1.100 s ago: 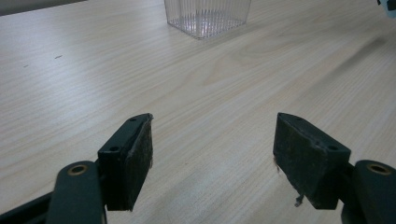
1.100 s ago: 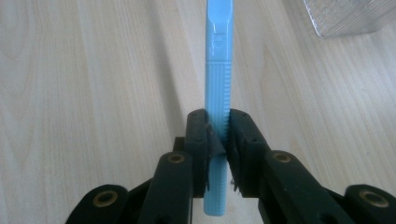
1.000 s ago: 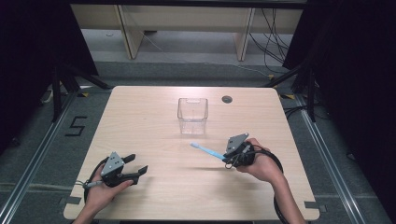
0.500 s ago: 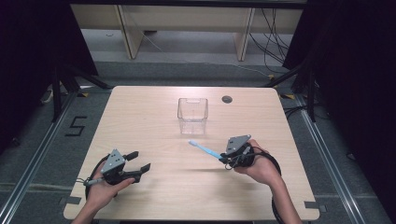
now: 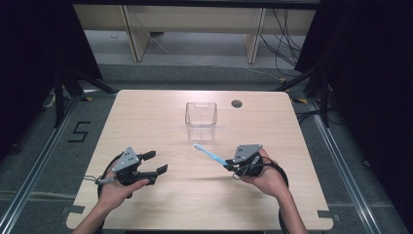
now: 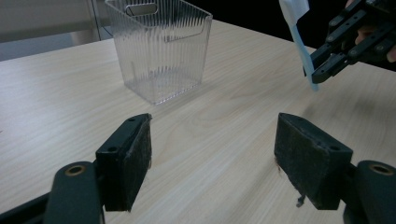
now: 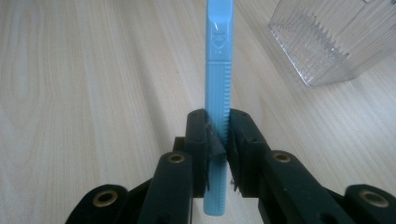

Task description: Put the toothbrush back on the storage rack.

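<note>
My right gripper [image 5: 230,166] [image 7: 217,135] is shut on the handle of a light blue toothbrush [image 5: 209,154] [image 7: 218,70]. The brush points up and to the left, its head toward the clear ribbed plastic container [image 5: 200,120] [image 6: 161,44] at the middle back of the table. In the left gripper view the toothbrush [image 6: 299,39] and the right gripper [image 6: 348,42] appear at top right. My left gripper [image 5: 158,163] [image 6: 212,161] hovers low over the table at front left, open, with nothing between its pads.
The light wooden table [image 5: 146,126] has a round cable hole [image 5: 236,104] at the back right of the container. Dark curtains and floor rails flank the table; shelving legs stand behind it.
The right gripper has carried the toothbrush slightly left and toward the container. The left gripper has shifted a little, still open.
</note>
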Motion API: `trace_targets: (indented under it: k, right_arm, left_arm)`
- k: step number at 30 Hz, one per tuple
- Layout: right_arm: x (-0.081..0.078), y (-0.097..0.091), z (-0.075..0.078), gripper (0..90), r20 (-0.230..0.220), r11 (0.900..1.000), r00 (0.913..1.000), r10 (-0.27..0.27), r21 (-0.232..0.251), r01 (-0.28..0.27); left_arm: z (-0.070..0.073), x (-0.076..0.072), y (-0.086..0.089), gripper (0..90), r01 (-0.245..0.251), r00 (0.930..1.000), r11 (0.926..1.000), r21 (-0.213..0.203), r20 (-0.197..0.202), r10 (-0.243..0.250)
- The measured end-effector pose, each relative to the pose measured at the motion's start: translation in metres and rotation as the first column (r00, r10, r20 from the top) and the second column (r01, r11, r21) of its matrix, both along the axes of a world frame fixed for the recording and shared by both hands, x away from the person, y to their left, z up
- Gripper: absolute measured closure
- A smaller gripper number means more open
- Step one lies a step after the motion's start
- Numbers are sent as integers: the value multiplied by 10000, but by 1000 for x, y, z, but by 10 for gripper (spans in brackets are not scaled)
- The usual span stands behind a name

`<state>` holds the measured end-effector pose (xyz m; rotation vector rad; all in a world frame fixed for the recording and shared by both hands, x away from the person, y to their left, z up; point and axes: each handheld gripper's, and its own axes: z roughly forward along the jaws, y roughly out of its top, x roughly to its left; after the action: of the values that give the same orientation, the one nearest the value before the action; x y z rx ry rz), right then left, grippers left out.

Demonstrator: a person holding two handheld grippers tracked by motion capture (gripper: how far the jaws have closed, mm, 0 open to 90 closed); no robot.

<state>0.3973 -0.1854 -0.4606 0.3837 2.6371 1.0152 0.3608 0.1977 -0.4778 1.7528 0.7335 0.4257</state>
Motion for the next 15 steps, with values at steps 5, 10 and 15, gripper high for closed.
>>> trace_targets:
  k: [5,10,15]
  right_arm:
    - [-2,0,-1,792,93,9995,10000,18,304,-21]
    - [-2,2,-2,792,484,9986,9987,-147,509,122]
    - [-4,7,-6,792,356,9960,9986,-381,821,351]
  left_arm:
    - [5,4,-8,273,196,9998,9997,-115,-3,-196]
    - [9,9,-18,274,405,9992,9986,-331,38,-404]
    - [13,12,-25,274,440,9990,9988,-238,52,-438]
